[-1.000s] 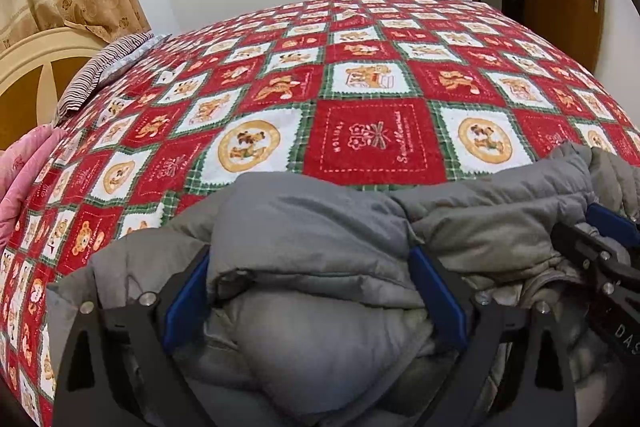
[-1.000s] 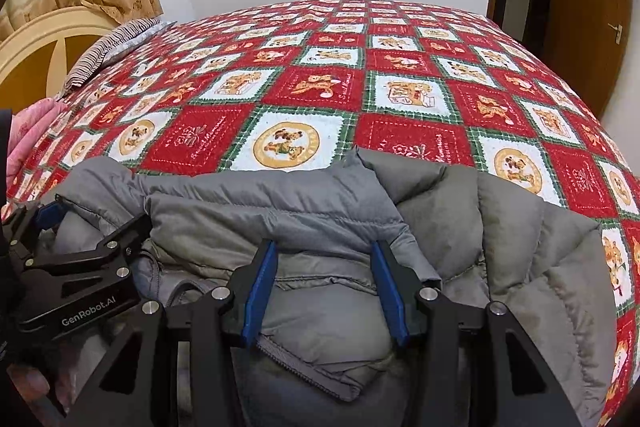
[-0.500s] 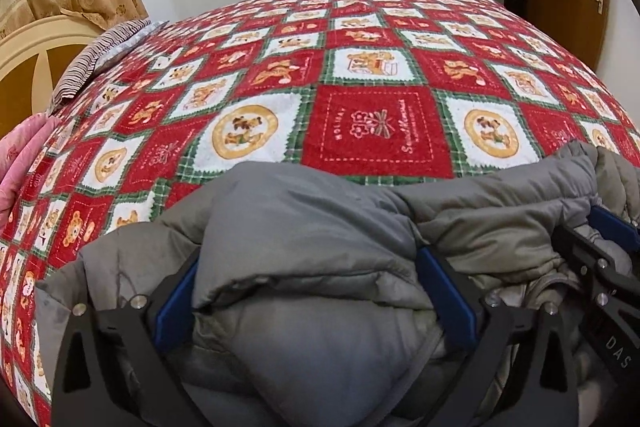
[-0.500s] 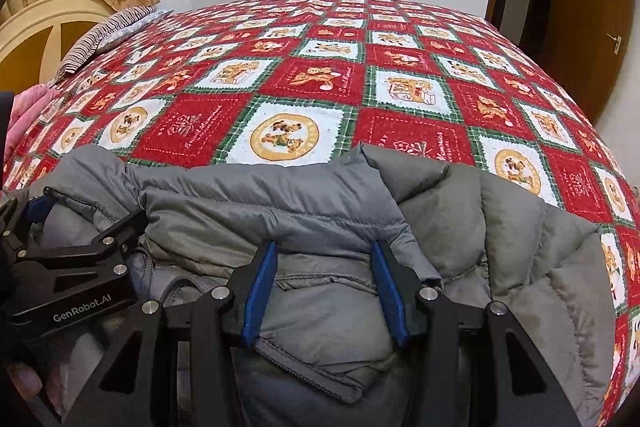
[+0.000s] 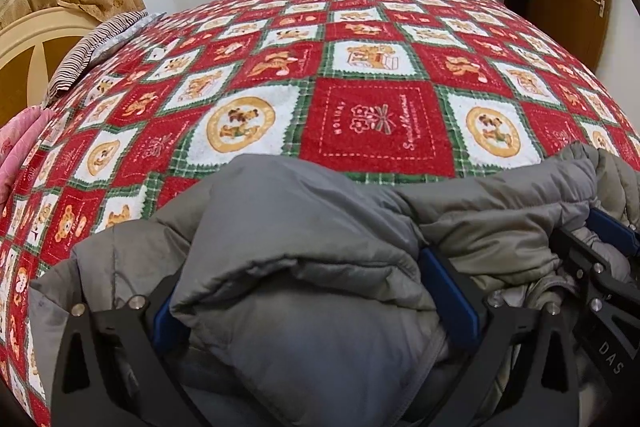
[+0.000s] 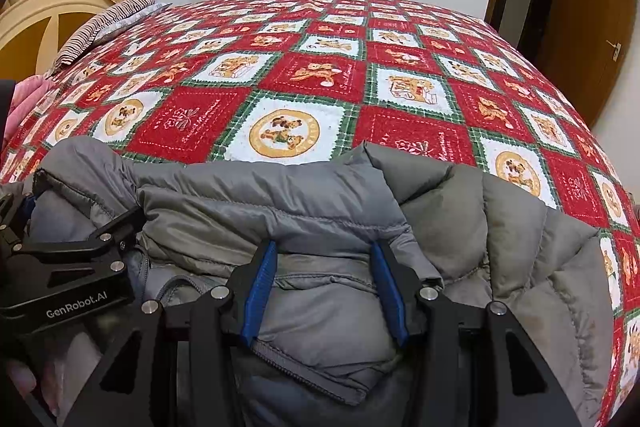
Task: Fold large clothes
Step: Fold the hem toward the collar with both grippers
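A grey puffer jacket lies bunched at the near edge of the bed; it also shows in the right wrist view. My left gripper has its blue-padded jaws wide around a thick fold of the jacket, pressing both sides. My right gripper has its jaws narrower, closed on a fold near the zipper edge. Each gripper shows in the other's view: the right gripper at the right edge, the left gripper at the left edge.
The bed is covered by a red, white and green patchwork blanket with bear motifs. A striped pillow and a cream headboard are at far left. A pink cloth lies left. A wooden door stands at right.
Both grippers have pushed the jacket slightly forward across the bed, keeping their hold. The jacket's folded edge sits a little farther up the blanket.
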Demonstrator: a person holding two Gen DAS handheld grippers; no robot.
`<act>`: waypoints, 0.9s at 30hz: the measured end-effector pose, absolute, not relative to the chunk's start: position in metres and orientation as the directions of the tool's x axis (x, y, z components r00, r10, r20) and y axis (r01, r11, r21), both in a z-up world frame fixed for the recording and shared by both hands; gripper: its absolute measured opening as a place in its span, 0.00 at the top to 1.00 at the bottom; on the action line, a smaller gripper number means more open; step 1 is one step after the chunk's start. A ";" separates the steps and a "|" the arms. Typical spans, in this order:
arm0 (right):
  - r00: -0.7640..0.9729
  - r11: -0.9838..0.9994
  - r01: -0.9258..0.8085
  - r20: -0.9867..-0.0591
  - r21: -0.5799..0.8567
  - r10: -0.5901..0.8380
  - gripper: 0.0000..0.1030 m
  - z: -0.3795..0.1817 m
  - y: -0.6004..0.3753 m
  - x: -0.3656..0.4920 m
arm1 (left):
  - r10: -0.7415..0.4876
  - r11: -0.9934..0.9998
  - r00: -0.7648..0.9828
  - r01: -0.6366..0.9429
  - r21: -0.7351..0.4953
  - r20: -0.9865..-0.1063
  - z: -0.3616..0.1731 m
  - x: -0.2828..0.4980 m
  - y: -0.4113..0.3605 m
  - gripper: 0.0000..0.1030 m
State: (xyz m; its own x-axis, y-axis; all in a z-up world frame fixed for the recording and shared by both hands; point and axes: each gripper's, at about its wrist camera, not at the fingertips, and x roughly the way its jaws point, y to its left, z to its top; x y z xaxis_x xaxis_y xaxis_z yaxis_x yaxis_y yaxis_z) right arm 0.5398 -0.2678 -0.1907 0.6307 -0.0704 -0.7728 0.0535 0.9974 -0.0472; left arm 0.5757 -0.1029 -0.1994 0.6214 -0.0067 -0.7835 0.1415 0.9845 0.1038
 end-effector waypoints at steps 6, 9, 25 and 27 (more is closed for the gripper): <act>0.631 0.997 0.054 -0.772 -0.053 -0.075 0.51 -0.191 -0.267 0.540 | -0.003 0.984 0.622 0.141 0.108 -0.783 -0.200 0.576 -0.103 0.00; 0.628 0.996 0.054 -0.774 -0.070 -0.088 0.51 -0.192 -0.265 0.541 | 0.013 0.982 0.625 0.139 0.128 -0.780 -0.200 0.576 -0.106 0.00; 0.624 0.996 0.054 -0.776 -0.075 -0.092 0.51 -0.192 -0.265 0.540 | 0.023 0.981 0.629 0.136 0.138 -0.777 -0.200 0.575 -0.107 0.00; 0.623 0.995 0.054 -0.776 -0.079 -0.095 0.51 -0.192 -0.264 0.541 | 0.023 0.981 0.628 0.136 0.139 -0.778 -0.200 0.576 -0.107 0.00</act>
